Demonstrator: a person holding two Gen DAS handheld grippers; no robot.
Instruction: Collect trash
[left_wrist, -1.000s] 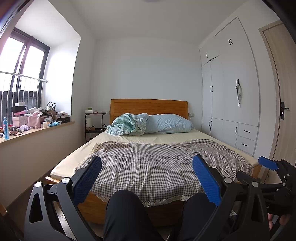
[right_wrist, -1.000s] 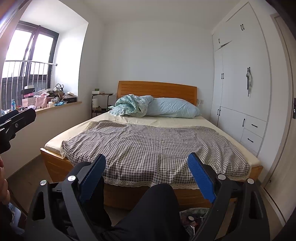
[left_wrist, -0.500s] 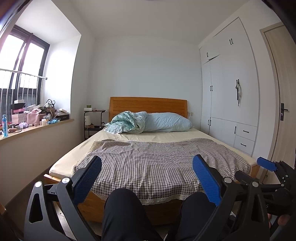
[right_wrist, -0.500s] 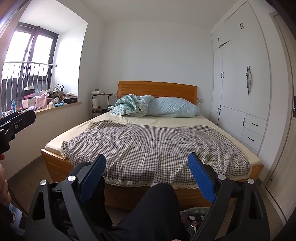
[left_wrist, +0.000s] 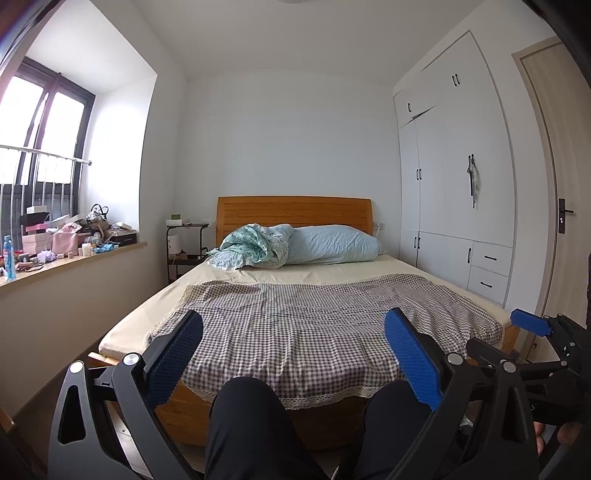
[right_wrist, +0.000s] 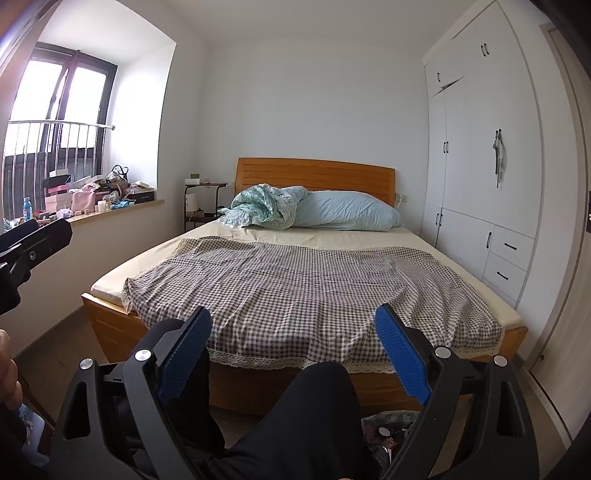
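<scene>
— Two grippers, both mine; how do they stand?

— My left gripper has its blue-padded fingers spread wide with nothing between them, and my right gripper is spread the same way, also empty. Both point at the wooden bed with the orange slatted headboard, and my knees in black trousers sit in front of its foot end.

— Where is the trash?

— Only the right wrist view shows it: a crumpled heap of dark wrappers and a bag on the floor below the bed's foot end, toward its right corner, low between my right gripper's fingers. What exactly is in the heap I cannot tell.

— And what does the left view give that the right does not?

— A beige door with a dark handle to the right of the bed, past the white built-in wardrobe, and my right gripper's blue tip at the bed's right corner. The right view instead shows my left gripper's black body to the bed's left, before the cluttered wooden window sill.

— On the bed?

— A grey checked cloth with a lace edge, a pale blue pillow and a bunched teal quilt at the headboard.
</scene>
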